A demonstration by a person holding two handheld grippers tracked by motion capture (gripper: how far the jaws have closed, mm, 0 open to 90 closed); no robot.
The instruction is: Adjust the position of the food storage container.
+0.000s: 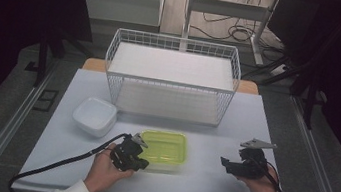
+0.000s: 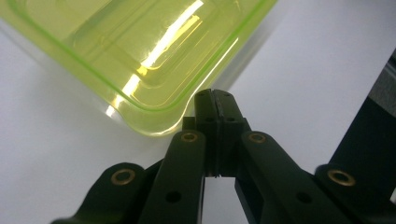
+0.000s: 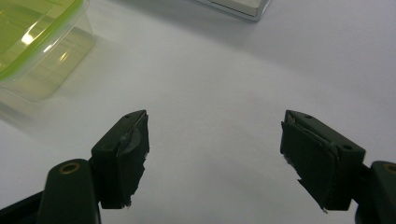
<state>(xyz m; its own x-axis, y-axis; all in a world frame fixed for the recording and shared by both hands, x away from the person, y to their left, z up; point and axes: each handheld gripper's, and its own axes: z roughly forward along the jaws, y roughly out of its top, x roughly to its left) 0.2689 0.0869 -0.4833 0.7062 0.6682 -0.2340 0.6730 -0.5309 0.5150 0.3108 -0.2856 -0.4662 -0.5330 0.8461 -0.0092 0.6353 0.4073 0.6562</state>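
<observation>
A clear container with a yellow-green lid (image 1: 164,145) sits on the white table, in front of the wire basket. My left gripper (image 1: 144,163) is at its near left corner, held in a hand. In the left gripper view the jaws are shut, pad against pad, and the gripper (image 2: 215,95) meets the rim of the lid (image 2: 140,56) at its rounded corner. Whether the rim is pinched between the pads I cannot tell. My right gripper (image 1: 224,163) is held low at the right of the table, pointing left. It (image 3: 215,158) stands open over bare table, the container (image 3: 32,42) well beyond its left jaw.
A white wire basket (image 1: 171,76) with a white shelf and floor stands at the back middle; its base corner (image 3: 238,7) shows ahead of the right gripper. A stack of white square bowls (image 1: 95,115) is left of the container. A black cable (image 1: 63,162) trails from the left gripper.
</observation>
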